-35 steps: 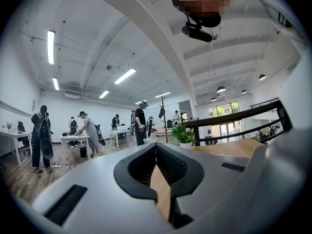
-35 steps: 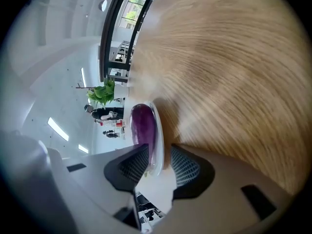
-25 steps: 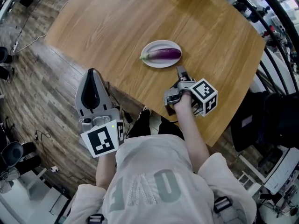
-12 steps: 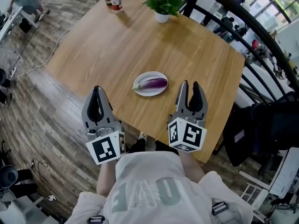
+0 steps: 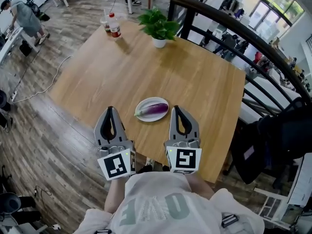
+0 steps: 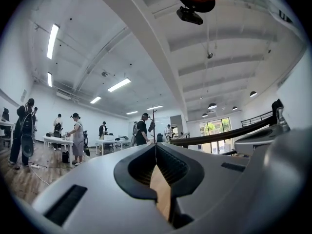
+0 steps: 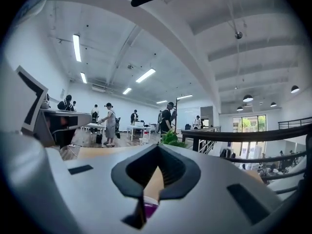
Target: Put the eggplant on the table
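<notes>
A purple eggplant (image 5: 155,109) lies on a white plate (image 5: 145,103) near the front edge of the wooden table (image 5: 195,82). Both grippers are held up side by side in front of the person, pointing across the table. My left gripper (image 5: 111,109) is left of the plate, its jaws shut and empty (image 6: 156,144). My right gripper (image 5: 176,107) is just right of the plate; its jaws are closing and meet at the tip with nothing between them (image 7: 157,145). Neither gripper touches the eggplant. A sliver of the eggplant (image 7: 150,210) shows low through the right jaws' gap.
A potted plant (image 5: 157,26) and a red-capped bottle (image 5: 114,27) stand at the table's far edge. A dark railing (image 5: 229,30) curves along the right side. Wooden floor with cables lies to the left. Several people stand at benches far off.
The right gripper rose from the table's front edge, rolled upright and closed its jaws. The left gripper lifted a little. The head view tilted up, showing the far table edge.
</notes>
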